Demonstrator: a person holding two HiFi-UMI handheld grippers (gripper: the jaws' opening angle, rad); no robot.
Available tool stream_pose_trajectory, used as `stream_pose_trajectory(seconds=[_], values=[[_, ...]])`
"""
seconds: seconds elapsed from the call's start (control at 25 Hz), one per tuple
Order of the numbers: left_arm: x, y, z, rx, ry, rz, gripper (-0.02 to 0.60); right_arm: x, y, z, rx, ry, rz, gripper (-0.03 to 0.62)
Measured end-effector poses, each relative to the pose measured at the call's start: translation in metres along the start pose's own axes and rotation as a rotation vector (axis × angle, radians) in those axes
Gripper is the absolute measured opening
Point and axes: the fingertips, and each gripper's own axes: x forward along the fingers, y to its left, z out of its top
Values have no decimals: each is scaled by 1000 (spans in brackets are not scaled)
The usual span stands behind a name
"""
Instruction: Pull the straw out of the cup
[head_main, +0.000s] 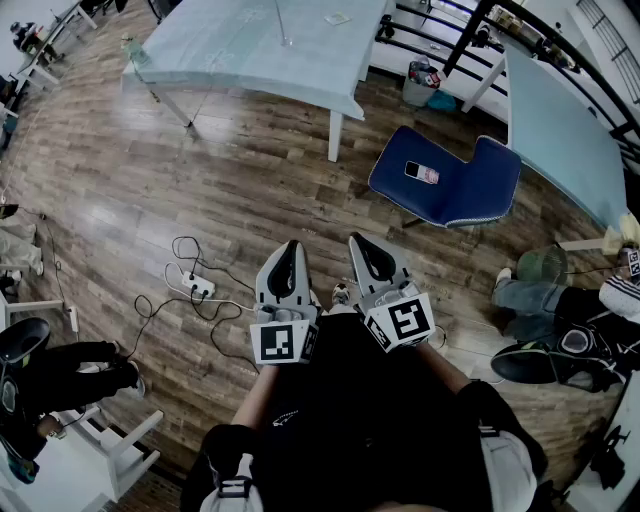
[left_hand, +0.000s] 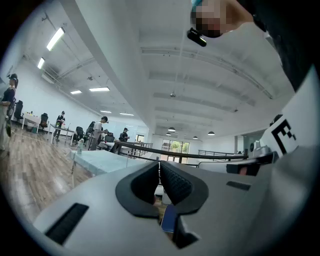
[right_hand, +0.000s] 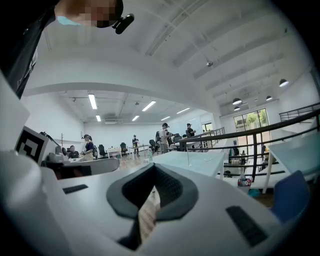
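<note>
1. Left tongs (head_main: 291, 248): 6 o'clock, close to the person's body, jaws together, nothing between them.
2. Right tongs (head_main: 364, 242): just beside the left, jaws together, empty.
3. Power strip (head_main: 200, 288): 9 o'clock, on the wooden floor (head_main: 120, 190).
4. Blue chair (head_main: 470, 190): 2 o'clock, phone (head_main: 421, 173) on its seat.
5. Desk (head_main: 220, 60): 12 o'clock, well apart from both tongs. A thin upright stick stands on it, apparently the straw (head_main: 283, 25).

The floor (head_main: 130, 200) is brown wood plank, with a soft gloss at 9 o'clock. The table (head_main: 250, 50) at 12 o'clock has a pale, smooth, matt top. The chair (head_main: 470, 190) at 2 o'clock looks like blue cloth. The left gripper (head_main: 290, 248) and right gripper (head_main: 360, 242) have matt grey plastic shells with black ribbed pads (left_hand: 175, 182).
</note>
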Motion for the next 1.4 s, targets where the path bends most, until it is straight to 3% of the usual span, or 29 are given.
stream_pose_trajectory(seconds=[0.24, 0.8, 0.92, 1.08, 1.4], values=[[-5, 1, -1, -46, -4, 50, 20, -4, 7, -5, 6, 14, 30, 8], [0, -8, -2, -26, 17, 37, 20, -4, 9, -5, 25, 7, 52, 8], [4, 2, 7, -40, -5, 33, 20, 4, 14, -2, 20, 3, 53, 8], [12, 17, -7, -49, 39, 45, 20, 23, 10, -11, 28, 30, 22, 8], [49, 69, 15, -56, 13, -13, 20, 86, 23, -3, 9, 52, -12, 8]])
